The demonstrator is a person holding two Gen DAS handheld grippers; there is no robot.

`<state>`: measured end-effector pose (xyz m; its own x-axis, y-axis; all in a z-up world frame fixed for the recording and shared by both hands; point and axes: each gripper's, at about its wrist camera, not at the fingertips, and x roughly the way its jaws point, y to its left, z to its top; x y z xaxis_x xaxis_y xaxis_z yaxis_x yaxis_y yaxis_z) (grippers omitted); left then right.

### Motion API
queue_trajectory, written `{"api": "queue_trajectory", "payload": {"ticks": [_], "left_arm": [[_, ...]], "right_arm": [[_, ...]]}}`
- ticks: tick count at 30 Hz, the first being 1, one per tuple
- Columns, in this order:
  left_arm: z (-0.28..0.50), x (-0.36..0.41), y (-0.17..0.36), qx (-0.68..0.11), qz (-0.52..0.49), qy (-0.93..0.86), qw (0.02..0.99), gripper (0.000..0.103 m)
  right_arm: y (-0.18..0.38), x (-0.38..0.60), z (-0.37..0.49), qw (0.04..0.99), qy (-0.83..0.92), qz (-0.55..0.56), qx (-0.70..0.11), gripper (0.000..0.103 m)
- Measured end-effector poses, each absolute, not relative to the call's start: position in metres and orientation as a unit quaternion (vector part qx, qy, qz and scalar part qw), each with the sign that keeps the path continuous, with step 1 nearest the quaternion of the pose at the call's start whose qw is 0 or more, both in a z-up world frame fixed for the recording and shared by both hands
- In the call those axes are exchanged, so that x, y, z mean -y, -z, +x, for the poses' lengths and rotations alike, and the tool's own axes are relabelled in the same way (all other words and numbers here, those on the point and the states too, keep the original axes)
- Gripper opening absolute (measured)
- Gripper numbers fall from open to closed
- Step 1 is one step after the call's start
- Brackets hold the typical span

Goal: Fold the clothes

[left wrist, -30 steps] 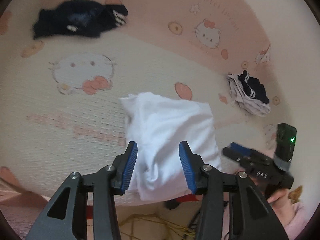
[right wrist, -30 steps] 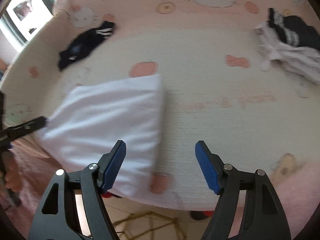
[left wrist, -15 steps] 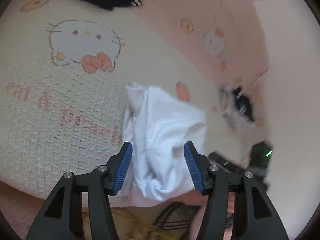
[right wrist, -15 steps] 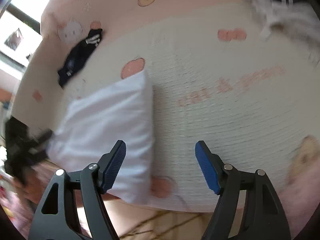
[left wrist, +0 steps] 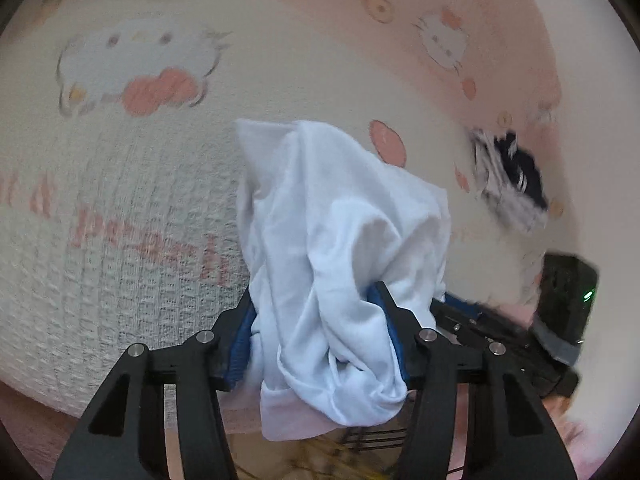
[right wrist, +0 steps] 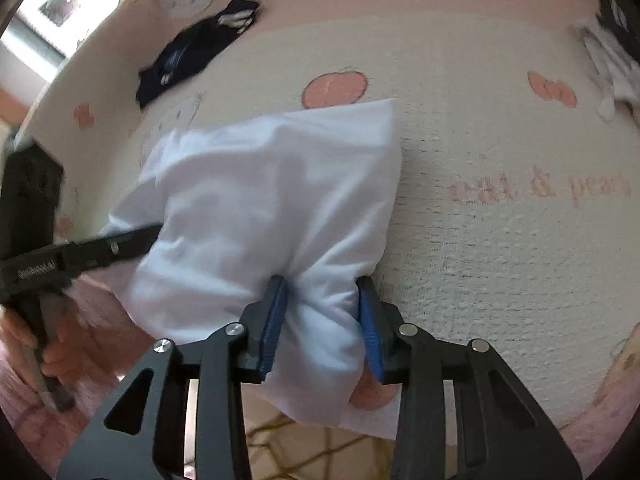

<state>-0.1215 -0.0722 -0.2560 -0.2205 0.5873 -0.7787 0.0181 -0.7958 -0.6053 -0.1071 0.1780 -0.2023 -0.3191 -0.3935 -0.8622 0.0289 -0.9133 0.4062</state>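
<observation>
- Gripping the near edge of the white garment (right wrist: 272,208) at centre frame on the bedspread (right wrist: 500,240), your right gripper (right wrist: 322,320) is closing on a bunched fold.
- Your left gripper (left wrist: 316,334) is also closing, cloth between its jaws.
- Next, I judge, lift both corners together and fold away from you.

Black gripper (right wrist: 322,320), blue pads (right wrist: 274,320).

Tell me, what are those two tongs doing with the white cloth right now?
Left tongs closing, white garment bunched between pads. Right tongs closing on its near edge. Garment at the bed's near edge. Nothing in the way.
</observation>
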Motion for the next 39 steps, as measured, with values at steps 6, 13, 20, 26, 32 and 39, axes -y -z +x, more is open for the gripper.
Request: {"api": "queue_trajectory", "payload": {"ticks": [6,13,20,26,32,39], "left_arm": [[-0.116,0.029,0.178,0.185,-0.537,-0.785,0.247,0.034],[-0.156,-0.060,0.100,0.192,-0.484,-0.794,0.314,0.034],[-0.217,-0.209,0.058,0.185,-0.467,-0.768,0.398,0.034],[-0.265,-0.321,0.056,0.173,-0.467,-0.757,0.422,0.034],[-0.295,-0.373,0.119,0.177,-0.497,-0.758,0.382,0.035],[-0.305,-0.362,0.135,0.151,-0.489,-0.777,0.367,0.044]], "right_arm": [[0.180,-0.180,-0.113,0.154,0.802,0.548,0.180,0.015],[0.095,-0.255,-0.129,0.127,0.836,0.481,0.231,0.015],[0.003,-0.386,-0.143,0.034,0.883,0.412,0.223,0.015],[-0.033,-0.493,-0.139,-0.033,0.895,0.393,0.209,0.015],[0.020,-0.572,-0.167,-0.109,0.876,0.426,0.200,0.015],[0.079,-0.596,-0.175,-0.131,0.862,0.436,0.223,0.026]]}}
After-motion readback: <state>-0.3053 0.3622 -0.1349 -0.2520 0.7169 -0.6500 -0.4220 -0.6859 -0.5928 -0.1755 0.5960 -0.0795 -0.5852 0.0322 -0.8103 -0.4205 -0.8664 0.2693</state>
